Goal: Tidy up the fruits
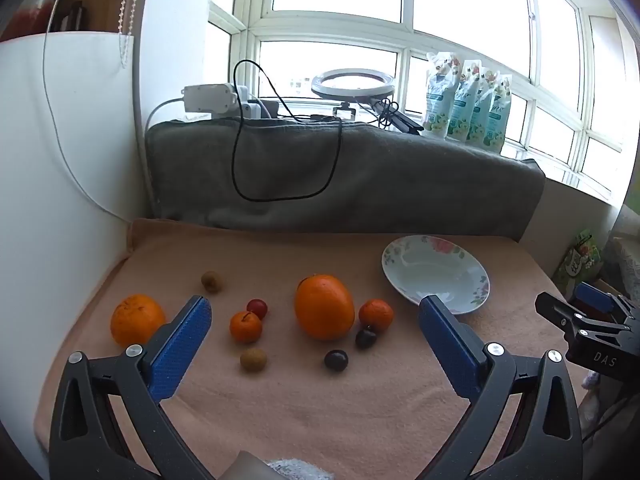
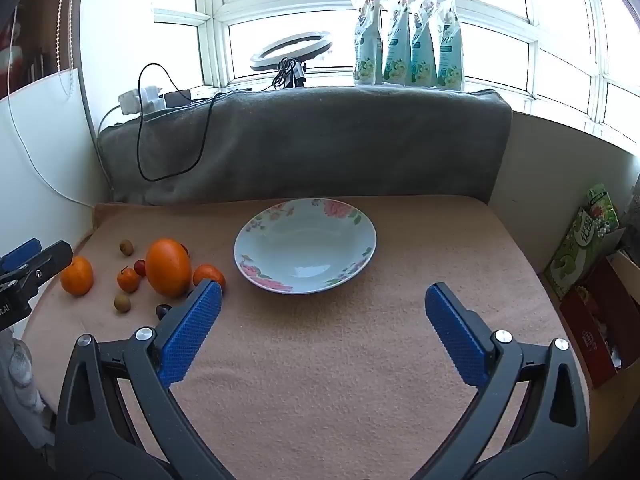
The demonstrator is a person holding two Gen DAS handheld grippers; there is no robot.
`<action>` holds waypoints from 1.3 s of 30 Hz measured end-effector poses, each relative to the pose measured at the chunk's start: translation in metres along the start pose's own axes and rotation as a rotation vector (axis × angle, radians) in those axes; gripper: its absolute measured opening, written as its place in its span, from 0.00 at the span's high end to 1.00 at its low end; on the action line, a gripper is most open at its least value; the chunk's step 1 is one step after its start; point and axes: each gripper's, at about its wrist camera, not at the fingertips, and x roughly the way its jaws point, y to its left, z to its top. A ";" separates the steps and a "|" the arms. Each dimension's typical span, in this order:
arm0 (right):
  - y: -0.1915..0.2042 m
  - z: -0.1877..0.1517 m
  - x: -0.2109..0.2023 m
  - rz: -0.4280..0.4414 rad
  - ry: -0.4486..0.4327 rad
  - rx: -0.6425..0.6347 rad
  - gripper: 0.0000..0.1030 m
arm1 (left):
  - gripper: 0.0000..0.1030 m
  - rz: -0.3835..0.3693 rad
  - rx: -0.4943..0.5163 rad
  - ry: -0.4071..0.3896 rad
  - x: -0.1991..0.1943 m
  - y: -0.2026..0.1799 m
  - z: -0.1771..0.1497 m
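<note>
While both tools hang above the counter (image 2: 360, 360) with jaws spread wide and nothing held, the fruits (image 1: 324, 306) lie clustered mid-frame in the left wrist view, directly ahead of the left hand-held gripper (image 1: 316, 320). For the right hand-held gripper (image 2: 322, 306) they sit at far left; the plate (image 2: 256, 232) lies straight ahead. The left seems nearer the fruit.

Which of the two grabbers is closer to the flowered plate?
Right. The right gripper faces the plate head-on, just short of it; the left gripper hovers over the fruit, with the plate off to its right.
</note>
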 end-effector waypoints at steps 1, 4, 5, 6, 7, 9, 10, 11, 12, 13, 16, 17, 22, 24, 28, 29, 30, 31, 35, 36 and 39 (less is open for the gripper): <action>0.000 0.000 0.000 -0.001 0.000 0.000 0.00 | 0.00 -0.001 0.002 -0.001 0.000 0.000 0.000; 0.000 0.000 0.000 0.000 -0.006 0.001 0.00 | 0.00 0.002 0.012 0.004 0.000 0.000 -0.002; 0.000 0.000 0.000 0.000 -0.005 0.001 0.00 | 0.00 0.003 0.017 0.007 0.000 -0.006 -0.003; 0.000 0.000 -0.001 0.001 -0.006 0.000 0.00 | 0.00 0.005 0.018 0.006 -0.001 -0.008 -0.003; 0.000 0.000 -0.001 0.001 -0.006 0.000 0.00 | 0.00 0.009 0.019 0.009 -0.001 -0.010 -0.004; 0.000 0.000 -0.001 0.001 -0.004 -0.002 0.00 | 0.00 0.009 0.017 0.009 -0.006 -0.007 -0.004; 0.000 0.000 0.000 -0.001 -0.004 -0.001 0.00 | 0.00 0.009 0.013 0.013 -0.003 -0.004 -0.001; 0.000 0.000 0.000 -0.001 -0.003 -0.001 0.00 | 0.00 0.012 0.016 0.018 -0.001 -0.005 0.002; 0.000 0.000 0.000 0.000 -0.003 -0.001 0.00 | 0.00 0.009 0.022 0.021 0.002 -0.004 0.000; 0.000 0.000 0.000 0.000 -0.003 -0.001 0.00 | 0.00 0.009 0.024 0.022 0.003 -0.004 -0.001; 0.000 0.000 0.001 0.002 -0.002 0.000 0.00 | 0.00 0.008 0.023 0.025 0.005 -0.004 -0.001; 0.001 0.000 0.001 0.002 -0.002 -0.001 0.00 | 0.00 0.009 0.023 0.025 0.005 -0.004 -0.001; 0.001 0.002 0.002 0.004 0.001 -0.004 0.00 | 0.00 0.008 0.023 0.029 0.006 -0.004 -0.001; 0.001 0.002 0.003 0.005 0.001 -0.003 0.00 | 0.00 0.008 0.022 0.032 0.007 -0.003 0.000; 0.002 0.001 0.004 0.006 0.005 -0.003 0.00 | 0.00 0.007 0.023 0.033 0.008 -0.004 -0.001; 0.002 0.001 0.003 0.006 0.004 -0.002 0.00 | 0.00 0.007 0.024 0.032 0.008 -0.004 -0.001; 0.002 0.001 0.003 0.005 0.004 -0.002 0.00 | 0.00 0.007 0.024 0.032 0.008 -0.004 -0.001; 0.002 0.001 0.003 0.006 0.004 -0.003 0.00 | 0.00 0.007 0.023 0.032 0.008 -0.004 -0.001; 0.001 0.001 0.003 0.005 0.005 -0.002 0.00 | 0.00 0.006 0.023 0.032 0.007 -0.004 0.000; 0.001 0.001 0.003 0.006 0.005 -0.002 0.00 | 0.00 0.007 0.023 0.032 0.007 -0.004 -0.001; 0.003 0.001 0.004 0.005 0.007 -0.002 0.00 | 0.00 0.007 0.024 0.034 0.007 -0.005 -0.001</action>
